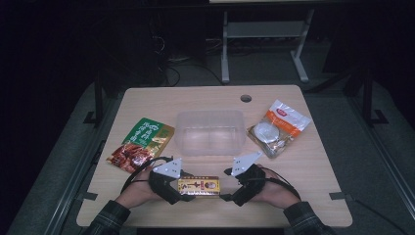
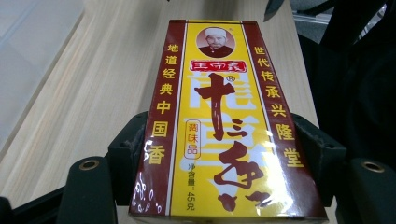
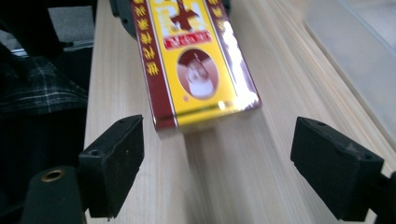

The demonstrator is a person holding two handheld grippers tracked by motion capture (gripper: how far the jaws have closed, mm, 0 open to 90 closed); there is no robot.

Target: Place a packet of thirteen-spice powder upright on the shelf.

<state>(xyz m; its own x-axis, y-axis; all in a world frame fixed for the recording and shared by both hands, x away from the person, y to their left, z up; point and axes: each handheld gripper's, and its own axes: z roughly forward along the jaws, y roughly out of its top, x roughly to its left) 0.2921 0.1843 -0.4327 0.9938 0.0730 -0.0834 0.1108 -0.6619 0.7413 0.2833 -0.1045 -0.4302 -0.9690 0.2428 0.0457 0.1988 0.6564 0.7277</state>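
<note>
A yellow and maroon spice box (image 1: 198,186) lies lengthwise near the table's front edge between my two hands. My left gripper (image 1: 182,191) is shut on its left end. In the left gripper view the black pads (image 2: 128,149) press both long sides of the box (image 2: 219,116), with the gripper (image 2: 224,154) straddling it. My right gripper (image 1: 226,188) faces the box's other end with its jaws wide open. In the right gripper view the box (image 3: 194,60) ends just beyond the gripper (image 3: 224,158), and nothing lies between the pads (image 3: 116,163).
A clear plastic container (image 1: 210,132) stands mid-table behind the box. A green and red snack bag (image 1: 141,144) lies to its left and a white and orange packet (image 1: 279,128) to its right. A cable hole (image 1: 246,98) sits near the far edge.
</note>
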